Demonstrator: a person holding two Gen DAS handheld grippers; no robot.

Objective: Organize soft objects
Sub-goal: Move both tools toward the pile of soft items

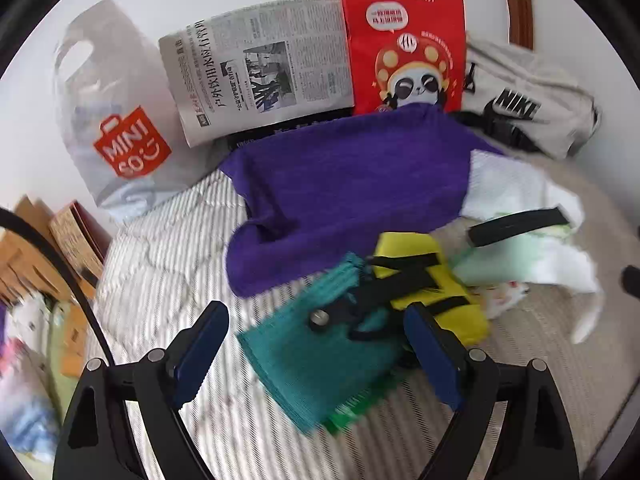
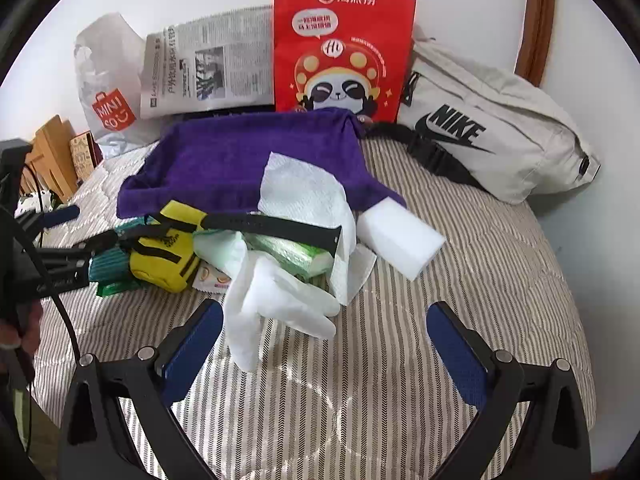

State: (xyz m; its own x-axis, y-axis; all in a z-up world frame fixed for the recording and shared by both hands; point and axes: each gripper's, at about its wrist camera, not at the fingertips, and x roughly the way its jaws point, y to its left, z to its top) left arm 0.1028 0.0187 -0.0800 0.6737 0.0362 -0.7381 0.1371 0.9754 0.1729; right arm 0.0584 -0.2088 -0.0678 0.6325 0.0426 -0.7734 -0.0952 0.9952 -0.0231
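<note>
A heap of soft things lies on a striped quilt [image 2: 460,280]. In the left wrist view my left gripper [image 1: 316,344] is open, its blue pads [image 1: 208,340] on either side of a folded teal cloth [image 1: 312,364] without pressing it. A yellow pouch [image 1: 436,280] with black straps touches the teal cloth, and a purple towel [image 1: 348,188] lies behind both. In the right wrist view my right gripper [image 2: 326,346] is open just before a white glove [image 2: 276,304]. Behind the glove are a paper towel [image 2: 304,196], a black strap [image 2: 272,226], a green tissue pack [image 2: 292,250] and a white sponge [image 2: 400,236].
Against the white wall stand a red paper bag [image 2: 344,48], a newspaper [image 2: 208,68], a white Miniso plastic bag [image 2: 104,92] and a beige Nike waist bag [image 2: 500,132]. Wooden pieces [image 2: 52,148] sit past the bed's left edge. A hand [image 2: 24,332] holds the left gripper's handle.
</note>
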